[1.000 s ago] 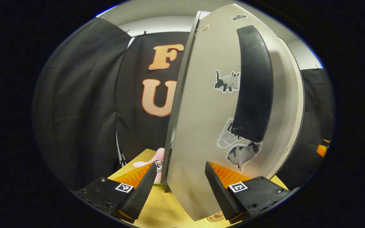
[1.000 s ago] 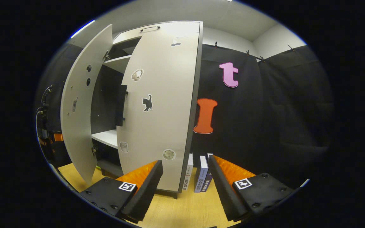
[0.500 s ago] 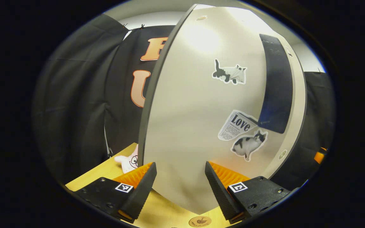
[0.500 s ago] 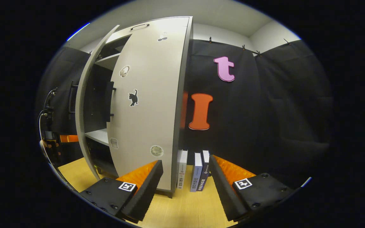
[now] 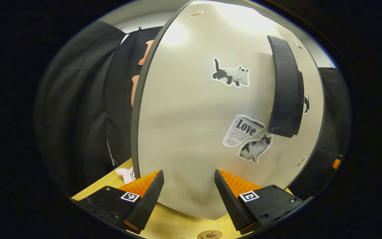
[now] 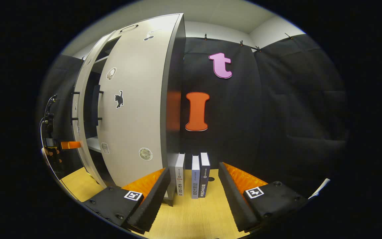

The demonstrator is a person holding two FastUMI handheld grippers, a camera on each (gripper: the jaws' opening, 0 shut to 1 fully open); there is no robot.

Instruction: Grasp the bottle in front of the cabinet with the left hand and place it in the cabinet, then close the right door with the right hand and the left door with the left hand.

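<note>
The pale left door of the cabinet stands close in front of my left gripper. It carries cat stickers and a black handle. That gripper is open, with the door's lower face just ahead between its fingers. Past the handle, the right door shows. In the right gripper view the right door lies against the cabinet's side. The left door is edge-on with a narrow gap left. My left gripper sits at that door's outer face. My right gripper is open, apart from the cabinet. The doors hide the cabinet's inside.
Three books stand upright on the wooden table, right of the cabinet and just ahead of my right gripper. A pink plush toy lies left of the cabinet. A hand holds the left gripper.
The left door has swung much further towards shut, with my left gripper following its face. My right gripper has drawn to the right, away from the right door.
</note>
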